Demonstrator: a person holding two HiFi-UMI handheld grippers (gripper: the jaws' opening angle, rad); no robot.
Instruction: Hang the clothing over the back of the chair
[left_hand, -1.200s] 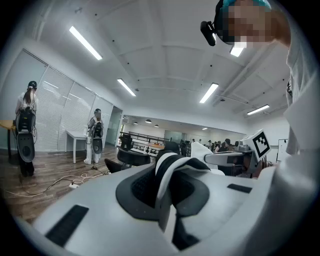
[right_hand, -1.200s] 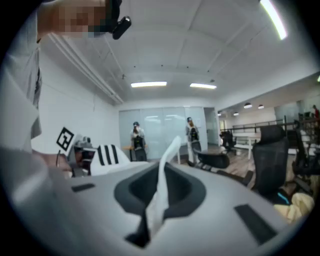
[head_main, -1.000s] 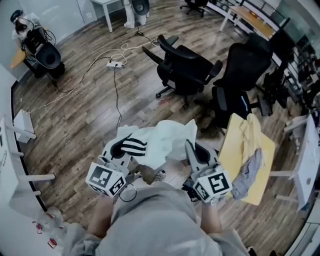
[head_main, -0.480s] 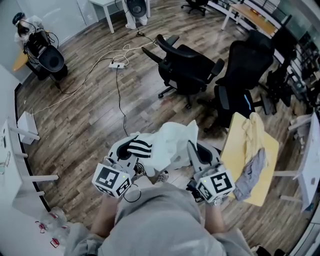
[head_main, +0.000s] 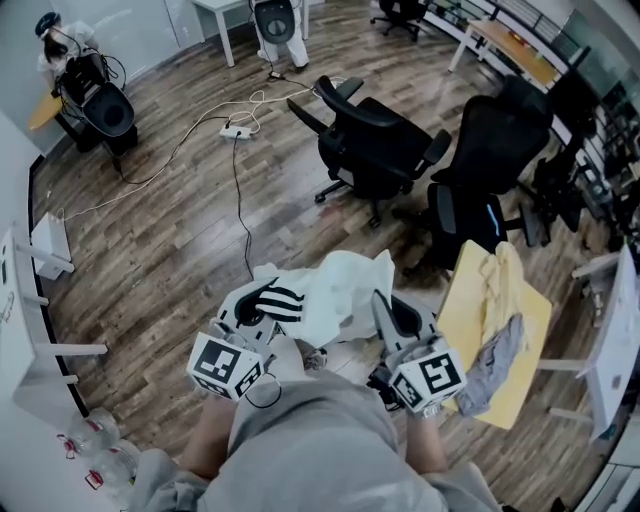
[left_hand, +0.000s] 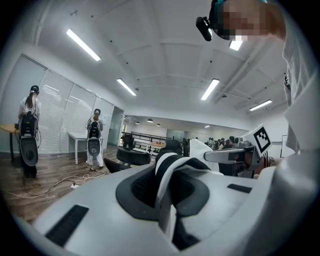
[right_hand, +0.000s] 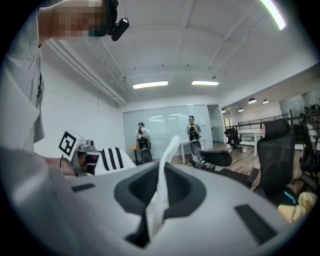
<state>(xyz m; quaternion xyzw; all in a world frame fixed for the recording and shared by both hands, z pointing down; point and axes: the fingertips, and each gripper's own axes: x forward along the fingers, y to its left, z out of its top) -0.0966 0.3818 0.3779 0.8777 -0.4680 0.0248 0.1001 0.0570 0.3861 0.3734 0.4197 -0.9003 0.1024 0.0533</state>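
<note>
The clothing (head_main: 335, 290), a white garment with a black-striped section, is held up in front of my torso, spread between both grippers and clear of the wood floor (head_main: 170, 240). Its lower part is hidden behind the grippers and my body, so I cannot tell what kind of garment it is.

My left gripper (head_main: 262, 298) is at 9 o'clock of the garment. Its jaws are clenched on a fold of the striped section, as the left gripper view shows. My right gripper (head_main: 378, 300) is at 3 o'clock. Its jaws are pressed together on a thin white edge that stands up between them. Both of my hands are mostly covered by the marker cubes.

A black office chair (head_main: 375, 140) stands at 12 o'clock of the garment, well apart from it. A second black chair (head_main: 495, 150) stands at 1 o'clock, and its outline merges with the dark desks behind it.

A yellow-topped table (head_main: 470, 300) stands at 3 o'clock, just beside the right gripper. It carries a yellow garment (head_main: 500, 275) and a grey garment (head_main: 495, 350).

At 11 o'clock a white cable with a power strip (head_main: 236, 130) lies on the floor.
</note>
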